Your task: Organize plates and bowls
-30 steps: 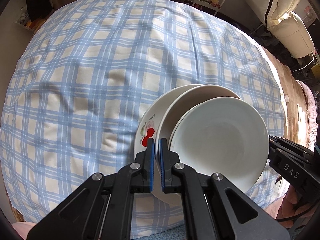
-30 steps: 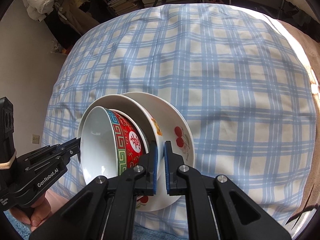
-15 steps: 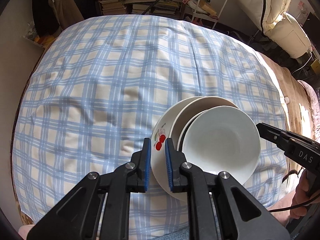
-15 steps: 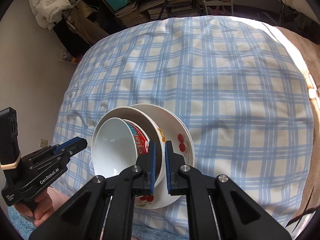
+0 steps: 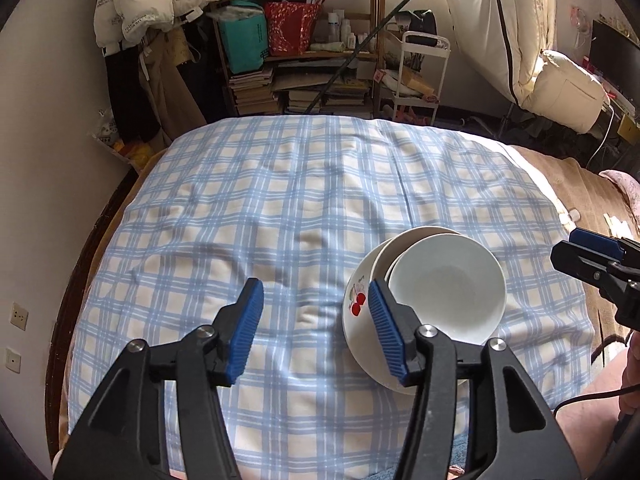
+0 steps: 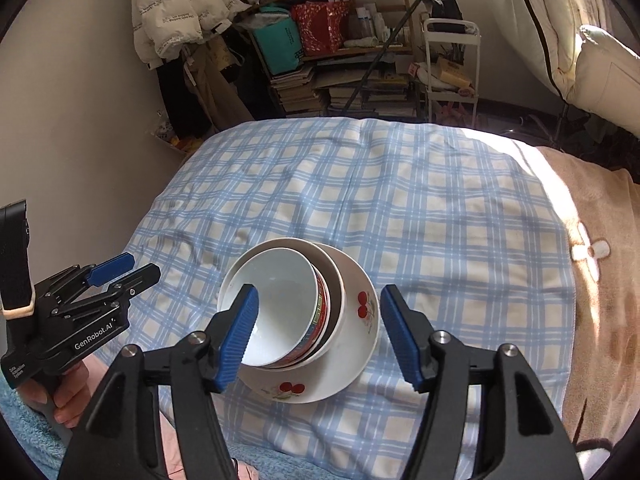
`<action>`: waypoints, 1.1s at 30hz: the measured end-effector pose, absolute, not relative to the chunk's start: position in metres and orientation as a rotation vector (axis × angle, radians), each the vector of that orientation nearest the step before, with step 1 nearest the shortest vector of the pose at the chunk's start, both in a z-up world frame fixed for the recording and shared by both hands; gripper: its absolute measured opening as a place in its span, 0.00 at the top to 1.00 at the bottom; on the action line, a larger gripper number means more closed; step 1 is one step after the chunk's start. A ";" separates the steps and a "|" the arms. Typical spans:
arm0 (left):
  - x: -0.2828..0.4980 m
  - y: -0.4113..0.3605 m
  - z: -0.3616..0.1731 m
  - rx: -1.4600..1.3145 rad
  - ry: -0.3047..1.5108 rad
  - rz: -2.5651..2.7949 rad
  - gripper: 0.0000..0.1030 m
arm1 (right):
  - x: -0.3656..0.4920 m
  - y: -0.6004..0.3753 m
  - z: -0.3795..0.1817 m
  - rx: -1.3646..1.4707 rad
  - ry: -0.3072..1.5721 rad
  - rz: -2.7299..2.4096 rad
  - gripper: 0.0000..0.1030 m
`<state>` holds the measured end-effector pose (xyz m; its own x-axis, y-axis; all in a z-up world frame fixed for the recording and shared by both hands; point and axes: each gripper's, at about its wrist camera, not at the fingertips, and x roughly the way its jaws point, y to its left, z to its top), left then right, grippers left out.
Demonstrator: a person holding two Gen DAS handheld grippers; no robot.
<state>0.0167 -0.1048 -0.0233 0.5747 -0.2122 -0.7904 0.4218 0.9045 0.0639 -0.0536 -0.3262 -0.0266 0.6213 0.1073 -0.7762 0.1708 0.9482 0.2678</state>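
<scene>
A stack of dishes sits on the blue checked bedcover (image 5: 280, 208). At the bottom is a cherry-print plate (image 6: 356, 344), on it a wider white bowl (image 6: 334, 276), and inside that a white bowl with a red patterned outside (image 6: 280, 304). In the left wrist view the stack shows as the plate (image 5: 358, 300) under the white bowl (image 5: 444, 292). My left gripper (image 5: 314, 326) is open and empty, above and left of the stack. My right gripper (image 6: 318, 328) is open and empty, raised over the stack.
The bedcover (image 6: 400, 200) lies over a bed with a brown blanket (image 6: 600, 280) on the right. A shelf with books and bags (image 5: 304, 60) and a white cart (image 5: 420, 76) stand beyond the far edge. A wall runs along the left.
Both grippers have opened from shut and pulled up and back from the stack. The dishes stay on the bedcover.
</scene>
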 end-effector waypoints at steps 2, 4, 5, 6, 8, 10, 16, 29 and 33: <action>0.009 -0.100 -0.017 0.263 0.840 -0.367 0.31 | -0.061 -0.323 -0.020 0.313 0.866 -0.032 0.26; 0.001 -0.096 -0.012 0.270 0.778 -0.342 0.21 | -0.069 -0.320 -0.012 0.298 0.813 -0.029 0.21; -0.004 -0.094 -0.009 0.276 0.746 -0.332 0.18 | -0.073 -0.318 -0.009 0.292 0.779 -0.033 0.16; -0.008 -0.091 -0.007 0.280 0.718 -0.322 0.16 | -0.077 -0.318 -0.005 0.287 0.743 -0.037 0.09; -0.017 -0.086 -0.003 0.278 0.665 -0.304 0.12 | -0.084 -0.316 0.002 0.277 0.677 -0.038 0.00; -0.024 -0.079 0.000 0.260 0.616 -0.275 0.09 | -0.091 -0.314 0.008 0.272 0.624 -0.026 0.00; -0.039 -0.063 0.000 0.246 0.540 -0.216 0.08 | -0.103 -0.310 0.010 0.236 0.565 -0.063 0.00; -0.039 -0.050 -0.011 0.238 0.583 -0.234 0.08 | -0.105 -0.298 0.003 0.172 0.595 -0.091 0.00; -0.038 -0.051 -0.012 0.245 0.584 -0.240 0.08 | -0.104 -0.299 0.002 0.174 0.602 -0.101 0.00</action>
<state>-0.0380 -0.0512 -0.0122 0.8082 -0.1528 -0.5688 0.2907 0.9434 0.1595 -0.1041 -0.2993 0.0017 0.8197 -0.0437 -0.5711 0.1453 0.9803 0.1335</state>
